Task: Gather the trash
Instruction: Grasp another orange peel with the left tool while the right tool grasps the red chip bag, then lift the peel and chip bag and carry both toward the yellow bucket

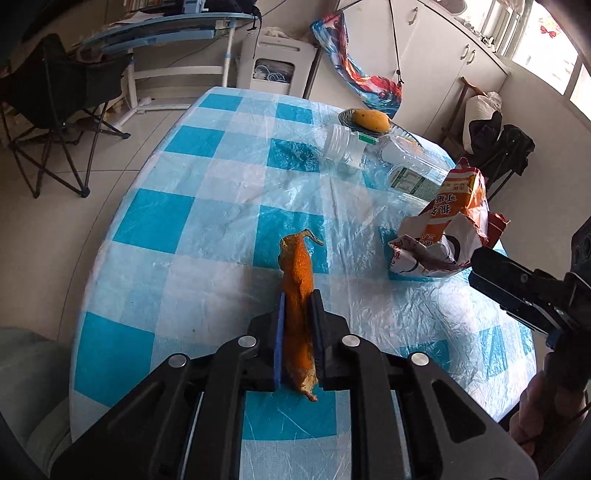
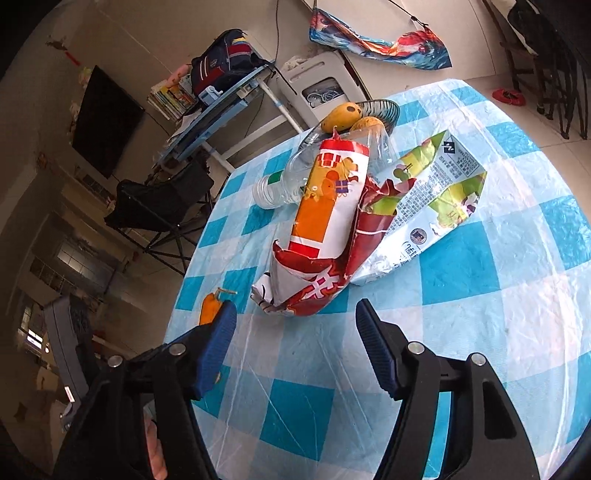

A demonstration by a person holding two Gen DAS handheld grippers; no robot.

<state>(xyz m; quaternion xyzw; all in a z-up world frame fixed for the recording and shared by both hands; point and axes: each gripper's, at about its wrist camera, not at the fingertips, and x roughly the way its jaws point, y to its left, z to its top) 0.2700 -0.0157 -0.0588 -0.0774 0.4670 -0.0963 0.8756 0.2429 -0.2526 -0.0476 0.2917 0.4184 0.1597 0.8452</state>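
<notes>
My left gripper (image 1: 298, 301) is shut on a long strip of orange fruit peel (image 1: 295, 266), which sticks out forward over the checked table (image 1: 192, 206). In the right wrist view the peel (image 2: 208, 308) shows just past one finger. My right gripper (image 2: 295, 314) is open, its blue pads (image 2: 221, 332) apart, just short of a crumpled orange, red and white snack bag (image 2: 321, 221). The same bag (image 1: 450, 229) lies in front of the right gripper (image 1: 517, 291) in the left wrist view. Beside it rests a green and white wrapper (image 2: 436, 192). Behind it lies a clear plastic bottle (image 2: 277, 188).
A dish (image 2: 384, 107) with mangoes (image 2: 341, 116) stands at the table's far edge, near a second clear bottle (image 1: 410, 162). A black folding chair (image 1: 55, 99), a desk (image 1: 166, 33) and a white appliance (image 1: 273, 62) stand beyond the table.
</notes>
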